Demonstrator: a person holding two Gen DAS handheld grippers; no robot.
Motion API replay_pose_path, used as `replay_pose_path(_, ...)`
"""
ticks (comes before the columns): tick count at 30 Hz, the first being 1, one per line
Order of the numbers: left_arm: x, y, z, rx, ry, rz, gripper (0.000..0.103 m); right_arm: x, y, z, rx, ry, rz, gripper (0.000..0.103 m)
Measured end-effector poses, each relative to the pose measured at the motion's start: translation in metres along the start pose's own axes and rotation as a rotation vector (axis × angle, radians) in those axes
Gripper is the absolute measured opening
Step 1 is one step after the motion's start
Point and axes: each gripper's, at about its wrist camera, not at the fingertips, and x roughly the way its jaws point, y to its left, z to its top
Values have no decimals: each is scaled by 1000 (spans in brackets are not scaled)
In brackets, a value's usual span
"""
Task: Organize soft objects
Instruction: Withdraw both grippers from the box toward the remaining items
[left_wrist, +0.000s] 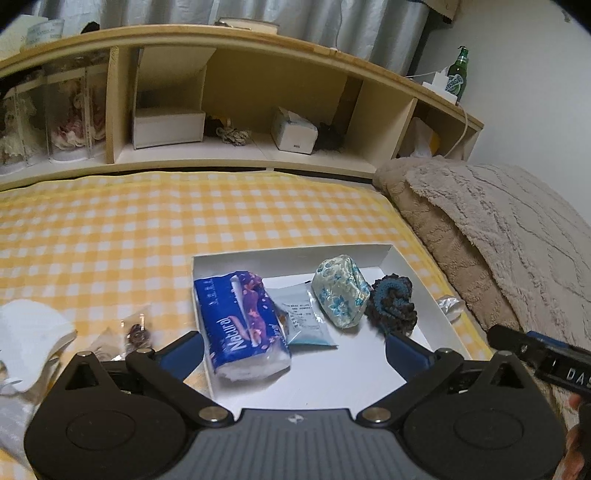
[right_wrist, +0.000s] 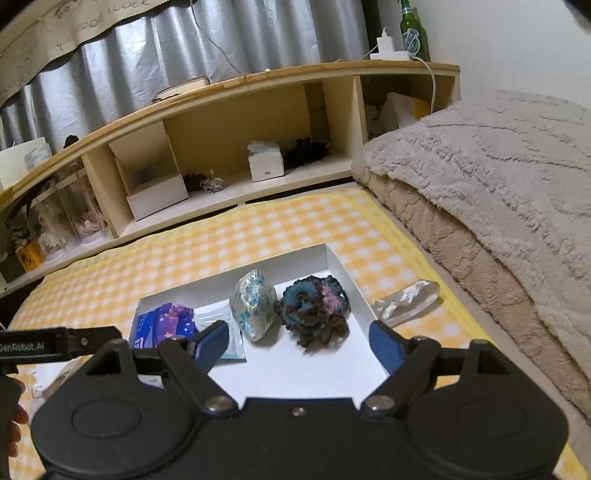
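1. Left wrist view: one shallow white tray (left_wrist: 397, 258) is seen on the yellow checked bed sheet (left_wrist: 110, 229), and four things are counted inside it: one blue tissue pack (left_wrist: 242, 325), one clear sachet (left_wrist: 306, 321), one pale floral pouch (left_wrist: 340, 295) and one dark crocheted piece (left_wrist: 393, 304).
2. Outside the tray, one white cloth (left_wrist: 29, 332) and one small clear packet (left_wrist: 136, 332) are seen on the sheet to the left, and one crumpled clear wrapper (left_wrist: 448, 306) to the right.
3. The left hand-held gripper (left_wrist: 293, 349) is spread wide and nothing is held; the tissue pack lies just inside its left finger and the crocheted piece just ahead of its right finger.
4. Right wrist view: the same one tray (right_wrist: 332, 258) is shown with the four things in a row.
5. The right hand-held gripper (right_wrist: 297, 341) is likewise spread wide and empty; the pouch (right_wrist: 253, 304) and crocheted piece (right_wrist: 314, 314) lie just ahead, between its fingers, untouched.
6. One green bottle (right_wrist: 412, 33) is seen on the headboard shelf (right_wrist: 258, 77).
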Motion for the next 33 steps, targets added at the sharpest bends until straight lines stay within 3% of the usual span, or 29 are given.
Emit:
replay_pose_path(13, -45, 8, -17, 53, -55, 27, 103, -38, 11, -14, -46, -54, -22, 103)
replay_pose_path(33, -86, 31, -32, 66, -129, 60, 103, -55, 48, -23, -157, -86, -15, 103)
